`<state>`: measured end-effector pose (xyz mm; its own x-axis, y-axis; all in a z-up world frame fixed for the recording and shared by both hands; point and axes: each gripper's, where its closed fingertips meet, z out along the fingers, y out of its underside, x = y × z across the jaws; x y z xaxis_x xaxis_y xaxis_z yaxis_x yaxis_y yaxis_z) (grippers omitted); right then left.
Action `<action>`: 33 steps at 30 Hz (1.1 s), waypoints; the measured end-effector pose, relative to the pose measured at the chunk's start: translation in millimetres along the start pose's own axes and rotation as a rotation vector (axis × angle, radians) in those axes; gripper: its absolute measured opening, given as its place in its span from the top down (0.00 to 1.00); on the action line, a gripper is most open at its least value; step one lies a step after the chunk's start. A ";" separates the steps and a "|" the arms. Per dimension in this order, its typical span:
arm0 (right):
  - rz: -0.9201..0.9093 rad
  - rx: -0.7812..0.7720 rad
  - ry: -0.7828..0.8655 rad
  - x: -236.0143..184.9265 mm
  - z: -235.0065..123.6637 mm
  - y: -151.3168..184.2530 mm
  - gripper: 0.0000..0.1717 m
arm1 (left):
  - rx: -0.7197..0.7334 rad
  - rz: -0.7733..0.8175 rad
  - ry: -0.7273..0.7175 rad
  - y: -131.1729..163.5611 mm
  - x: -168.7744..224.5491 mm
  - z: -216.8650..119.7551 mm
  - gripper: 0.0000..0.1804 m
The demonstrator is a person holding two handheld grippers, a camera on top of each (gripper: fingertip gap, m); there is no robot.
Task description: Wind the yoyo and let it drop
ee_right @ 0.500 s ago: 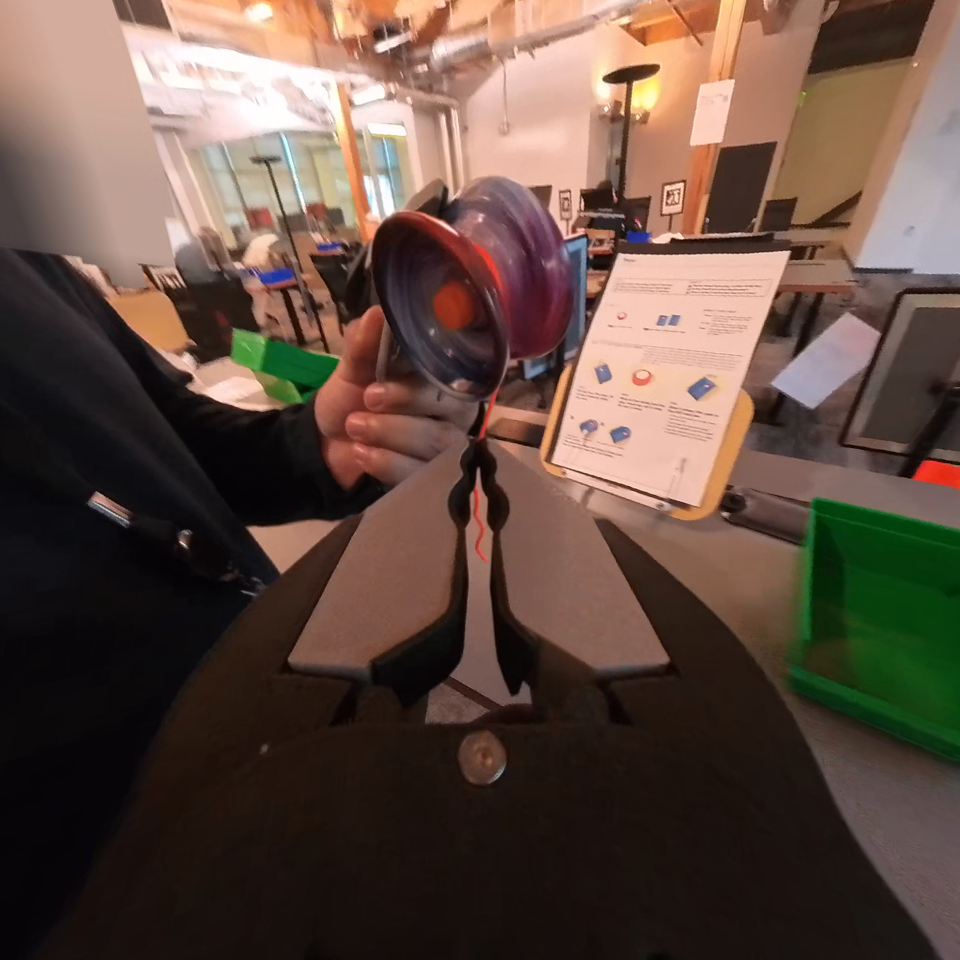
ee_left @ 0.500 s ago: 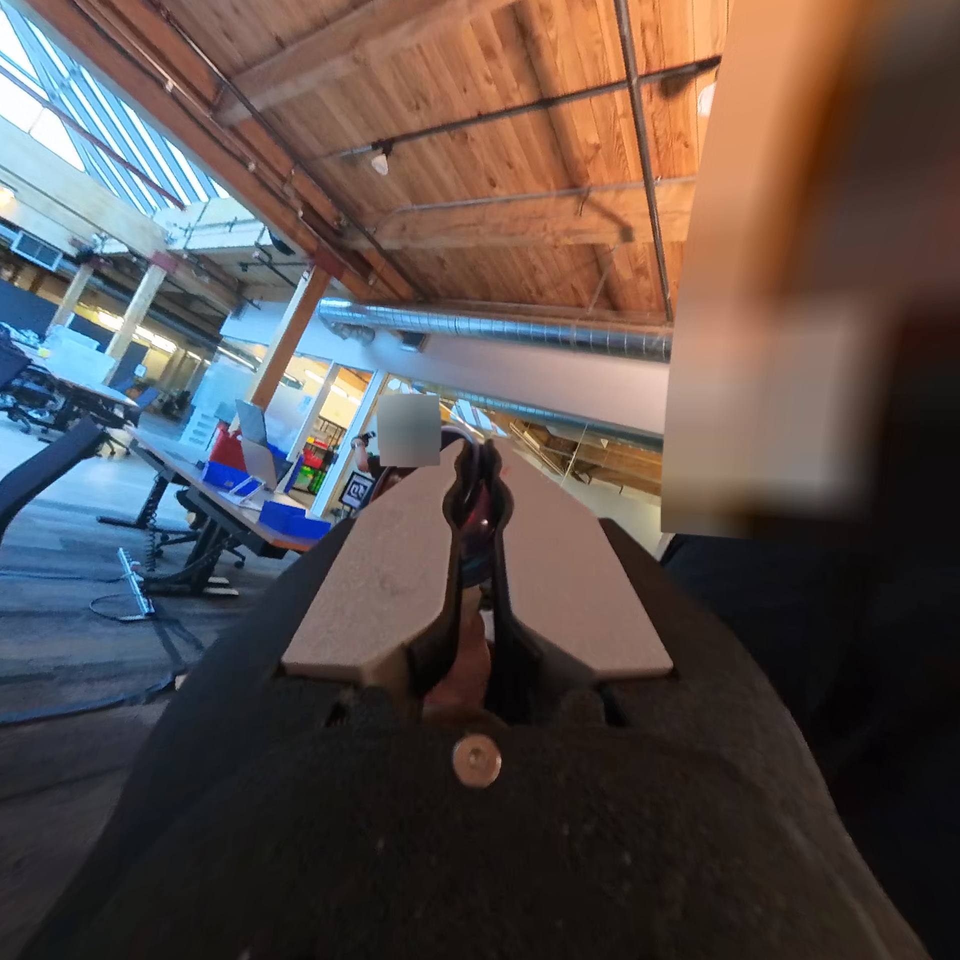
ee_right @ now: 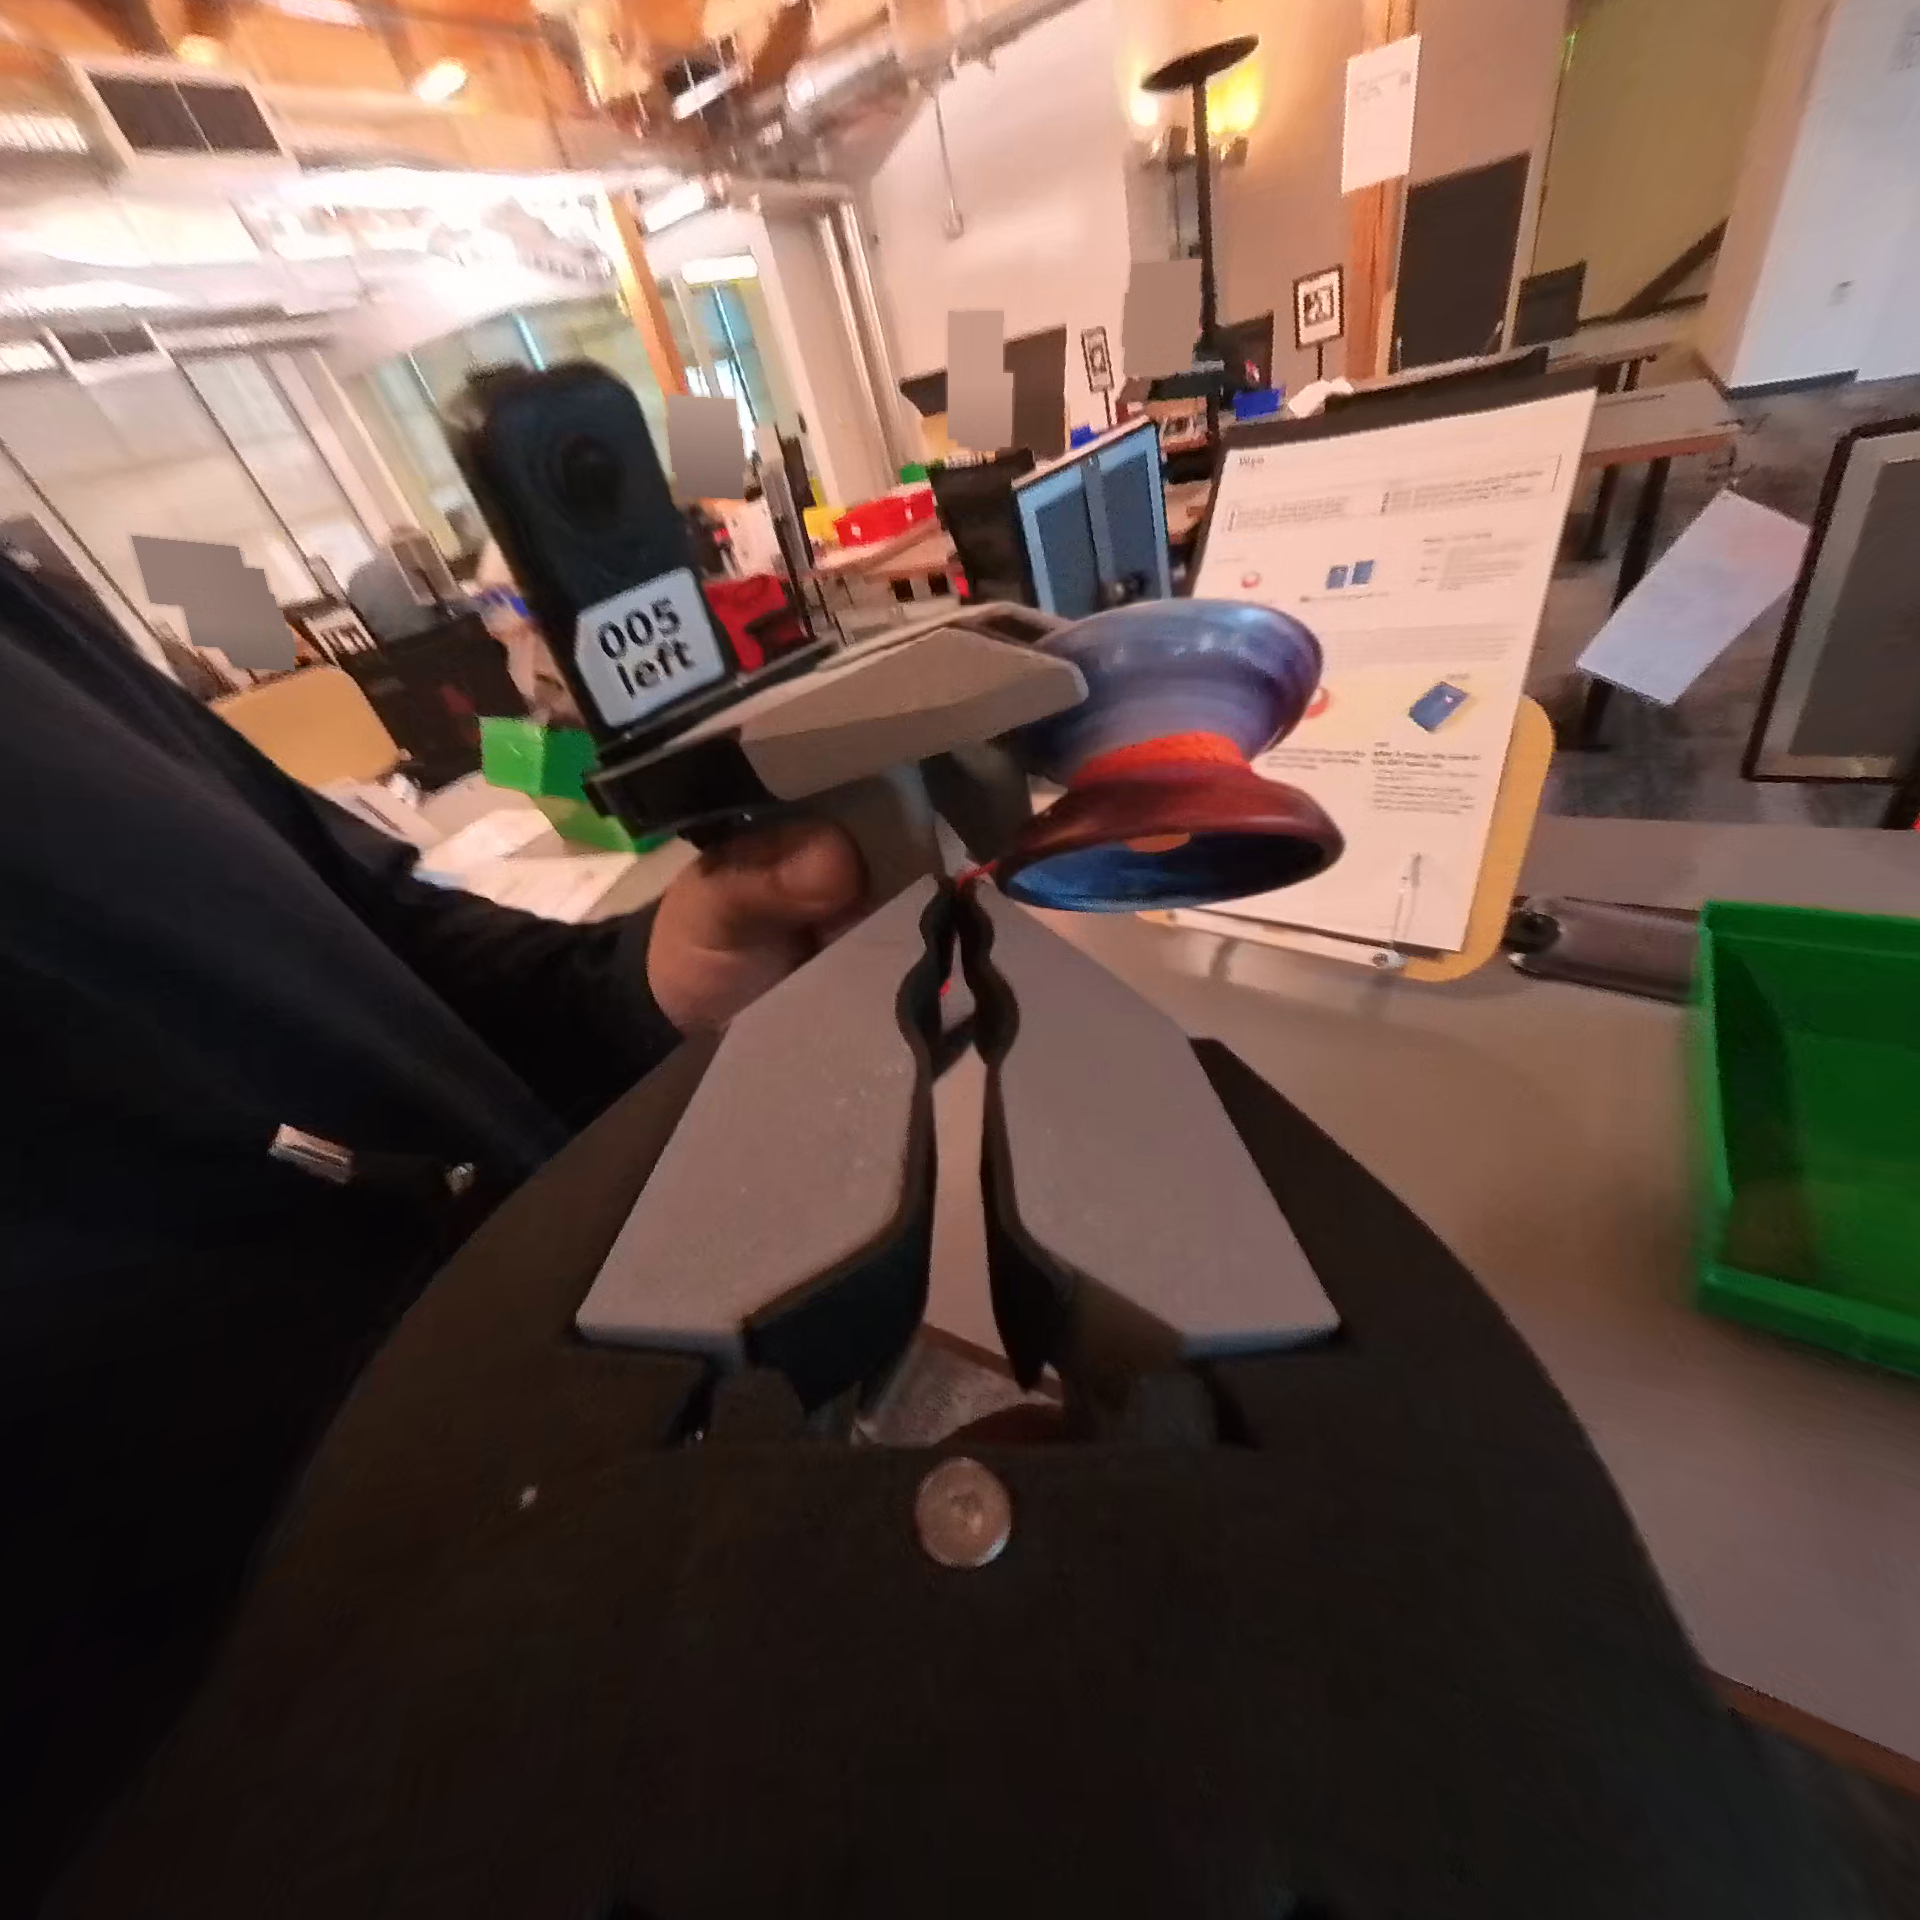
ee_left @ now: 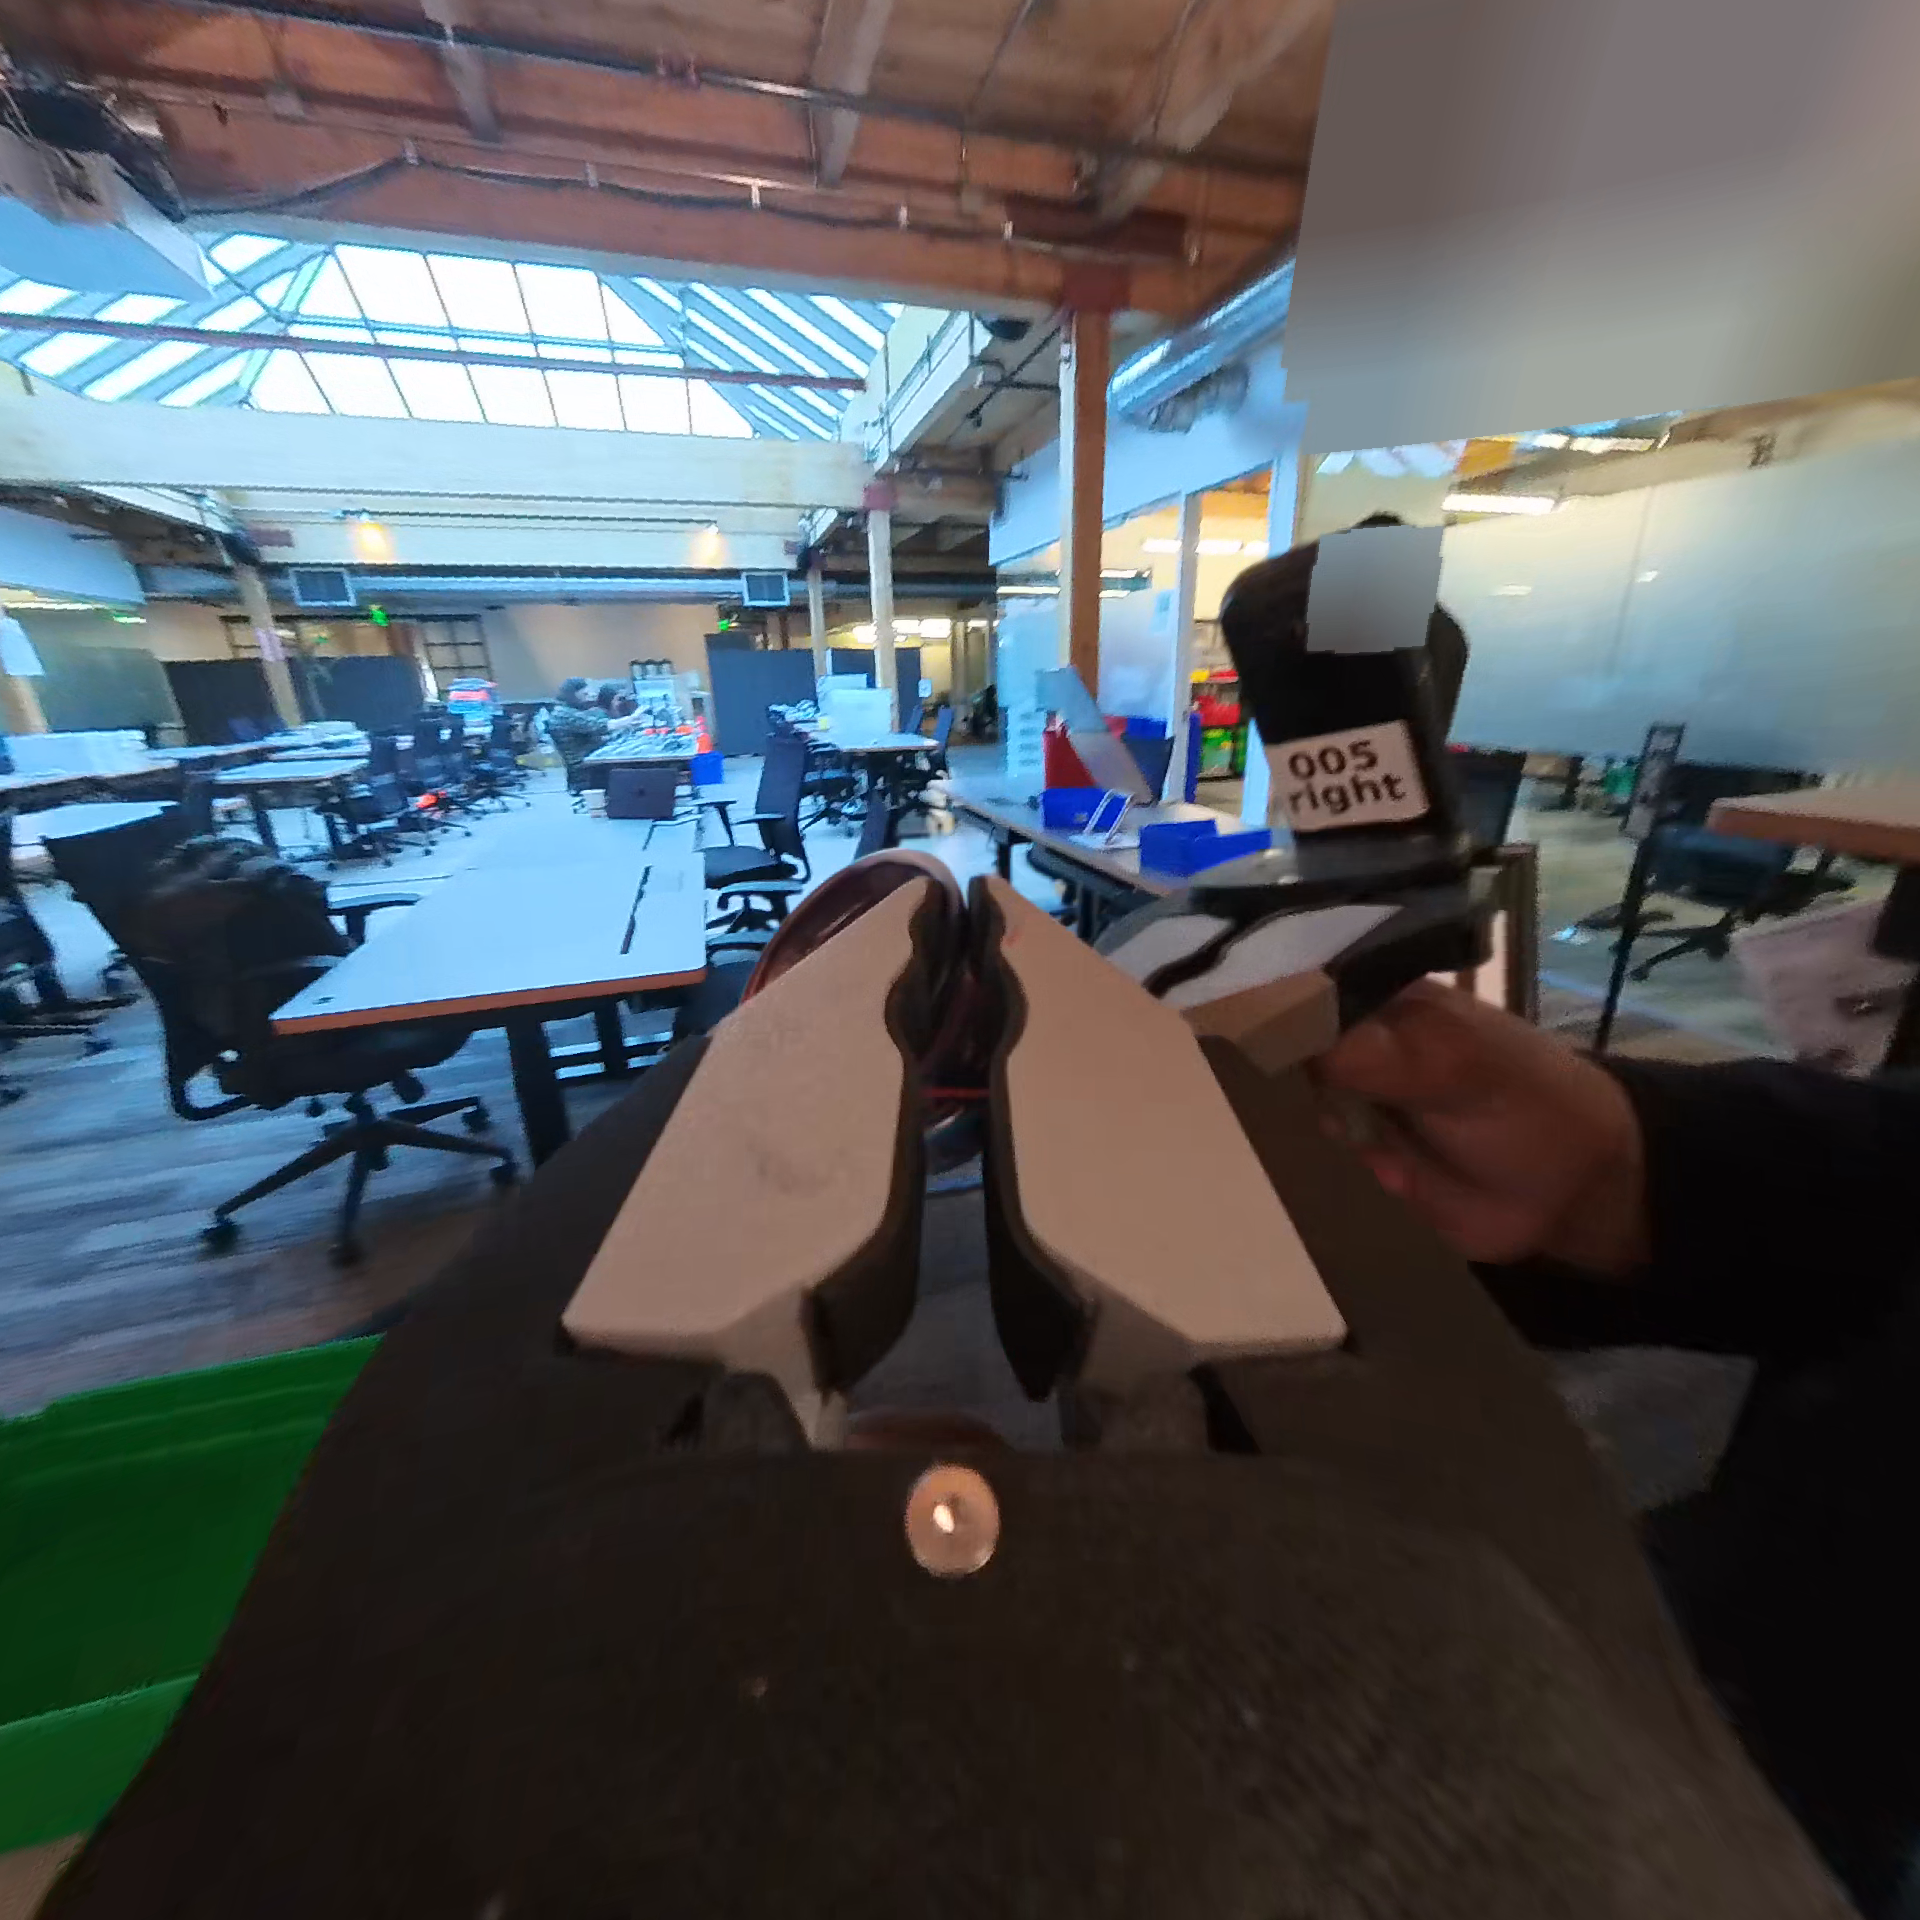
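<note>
Above the grey surface (ee_right: 1351, 1039), winding was underway: left gripper (ee_right: 1023, 717) clamped the yoyo (ee_right: 1174, 769), right gripper (ee_right: 961, 914) pinched shut on its string (ee_right: 971, 883); next, another taut wrap

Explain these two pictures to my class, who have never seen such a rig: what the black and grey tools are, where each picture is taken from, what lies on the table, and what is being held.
No robot here: a person holds a two-finger gripper in each hand, each with a camera looking along its fingers.

One picture comes from the left gripper. Its grey fingers are closed on the yoyo, mostly hidden behind them. The other gripper shows at the right, held by a hand.

The other picture comes from the right gripper. Its fingers pinch the red string, which runs to the yoyo. That yoyo is blue and dark red, with string wound round its middle, and is held off the table by the left gripper.

On the grey table stand a printed sheet on a stand and a green bin.
</note>
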<state>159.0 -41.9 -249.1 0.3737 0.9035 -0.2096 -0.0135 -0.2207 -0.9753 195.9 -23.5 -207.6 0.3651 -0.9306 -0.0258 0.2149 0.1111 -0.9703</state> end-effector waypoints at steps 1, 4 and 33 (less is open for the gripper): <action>-0.023 -0.019 0.011 1.2 -0.6 1.9 1.00 | -0.012 0.017 -0.009 1.7 0.1 0.0 0.99; -0.040 -0.054 0.040 5.2 -2.7 4.6 1.00 | -0.046 0.050 -0.045 6.9 -3.0 -1.7 0.99; 0.106 -0.305 0.073 26.4 -27.2 67.4 1.00 | -0.427 0.210 0.086 80.1 18.2 -14.4 0.99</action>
<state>193.1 -42.9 -318.4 0.4509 0.8433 -0.2924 0.2185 -0.4220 -0.8799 206.7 -36.6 -289.2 0.2810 -0.9308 -0.2340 -0.2535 0.1632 -0.9535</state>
